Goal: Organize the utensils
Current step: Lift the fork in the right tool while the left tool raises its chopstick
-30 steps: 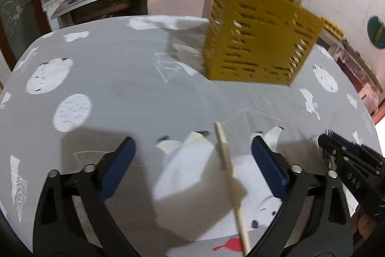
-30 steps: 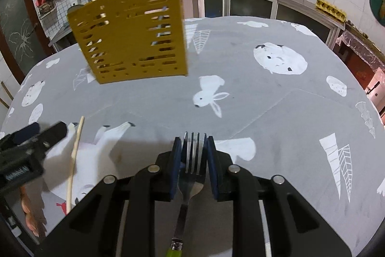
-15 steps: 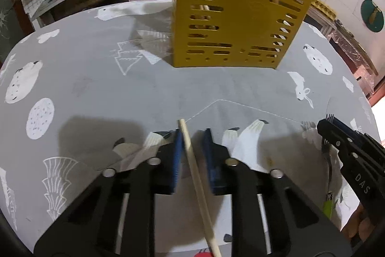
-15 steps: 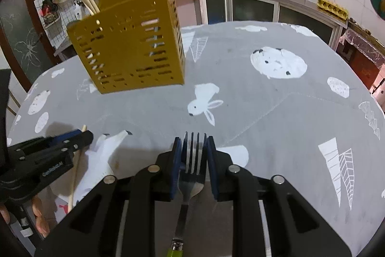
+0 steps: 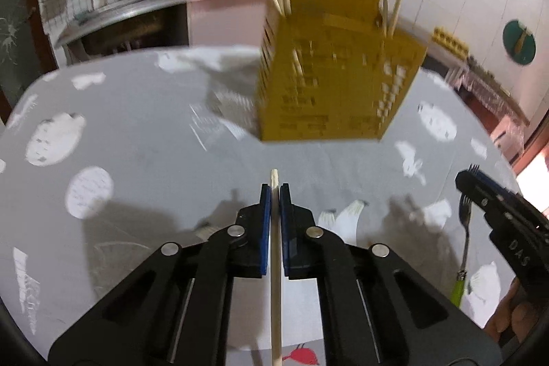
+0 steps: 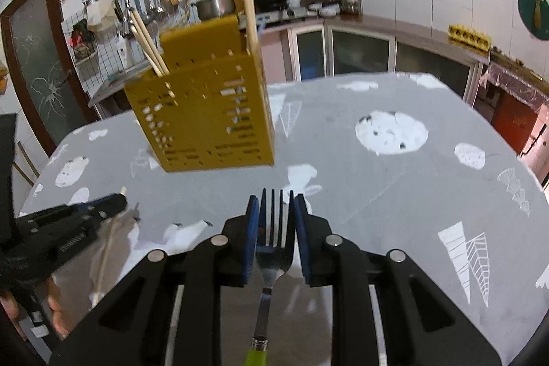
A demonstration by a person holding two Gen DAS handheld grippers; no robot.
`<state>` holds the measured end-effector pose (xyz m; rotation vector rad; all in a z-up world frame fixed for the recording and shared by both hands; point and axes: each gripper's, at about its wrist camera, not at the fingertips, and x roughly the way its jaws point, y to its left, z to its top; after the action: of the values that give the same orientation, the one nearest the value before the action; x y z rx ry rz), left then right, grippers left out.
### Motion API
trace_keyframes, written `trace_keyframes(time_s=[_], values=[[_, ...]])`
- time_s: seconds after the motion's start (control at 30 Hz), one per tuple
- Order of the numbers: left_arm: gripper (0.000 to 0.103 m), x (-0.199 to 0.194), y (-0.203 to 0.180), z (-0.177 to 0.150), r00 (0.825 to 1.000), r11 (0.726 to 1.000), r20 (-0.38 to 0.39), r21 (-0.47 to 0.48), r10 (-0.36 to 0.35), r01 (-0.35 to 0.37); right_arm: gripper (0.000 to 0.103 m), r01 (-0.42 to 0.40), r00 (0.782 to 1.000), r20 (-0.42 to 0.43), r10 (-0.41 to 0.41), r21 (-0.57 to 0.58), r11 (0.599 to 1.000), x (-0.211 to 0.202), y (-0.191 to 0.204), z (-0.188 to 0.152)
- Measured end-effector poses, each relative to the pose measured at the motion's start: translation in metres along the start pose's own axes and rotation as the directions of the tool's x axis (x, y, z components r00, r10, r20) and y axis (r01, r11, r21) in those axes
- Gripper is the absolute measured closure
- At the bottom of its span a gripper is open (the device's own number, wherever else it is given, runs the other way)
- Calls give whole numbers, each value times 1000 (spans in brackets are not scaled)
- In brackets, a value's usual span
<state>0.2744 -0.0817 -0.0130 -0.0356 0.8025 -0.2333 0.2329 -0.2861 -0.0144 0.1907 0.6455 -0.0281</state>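
Clamping a single wooden chopstick (image 5: 275,280) between its blue pads, the left gripper (image 5: 275,191) sits at the lower centre of the left wrist view, the stick running lengthwise down the gap with only a short tip showing past the pads. The right gripper (image 6: 273,204) is closed on a metal fork (image 6: 273,249), its pads pressing the outer tines near the head while the green handle (image 6: 254,355) trails to the bottom edge of the frame. Ahead of both, in the upper middle of each view, stands the yellow perforated utensil holder (image 6: 209,122) on the grey patterned tablecloth (image 6: 377,194), with other chopsticks (image 6: 248,12) already upright in its compartments. The chopstick looks light, stiff and smooth, so it would probably pivot or slide in a pinch so near one end; a hold closer to its middle would likely steady it for dropping in tip-down. The fork is heavier and slick, and held by the tines it may swing from the handle's weight. Both pieces appear clear of the cloth, judging by the shadows beneath them, so carrying them to the holder seems the step in hand.
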Motion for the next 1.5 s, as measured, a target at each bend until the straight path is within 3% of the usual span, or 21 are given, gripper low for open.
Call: trace_keyframes(time_s=[0.13, 0.23, 0.57, 0.97, 1.3, 1.5], values=[[99, -31, 5, 6, 992, 999, 123, 14, 32, -34, 82, -11, 997, 70, 12, -7, 1000, -15, 6, 8], [99, -52, 12, 6, 976, 998, 212, 15, 55, -59, 82, -7, 993, 114, 9, -18, 1000, -24, 11, 12], [99, -87, 43, 5, 931, 997, 362, -63, 54, -33, 82, 4, 968, 250, 16, -79, 997, -57, 25, 15], [99, -104, 41, 7, 899, 999, 437, -45, 33, -15, 82, 4, 946, 323, 29, -99, 995, -70, 29, 17], [99, -113, 25, 16, 867, 998, 495, -5, 51, -56, 82, -6, 937, 347, 44, -110, 994, -70, 27, 27], [99, -111, 19, 22, 860, 997, 506, 2, 68, -80, 82, -4, 937, 346, 45, -118, 993, -67, 29, 33]])
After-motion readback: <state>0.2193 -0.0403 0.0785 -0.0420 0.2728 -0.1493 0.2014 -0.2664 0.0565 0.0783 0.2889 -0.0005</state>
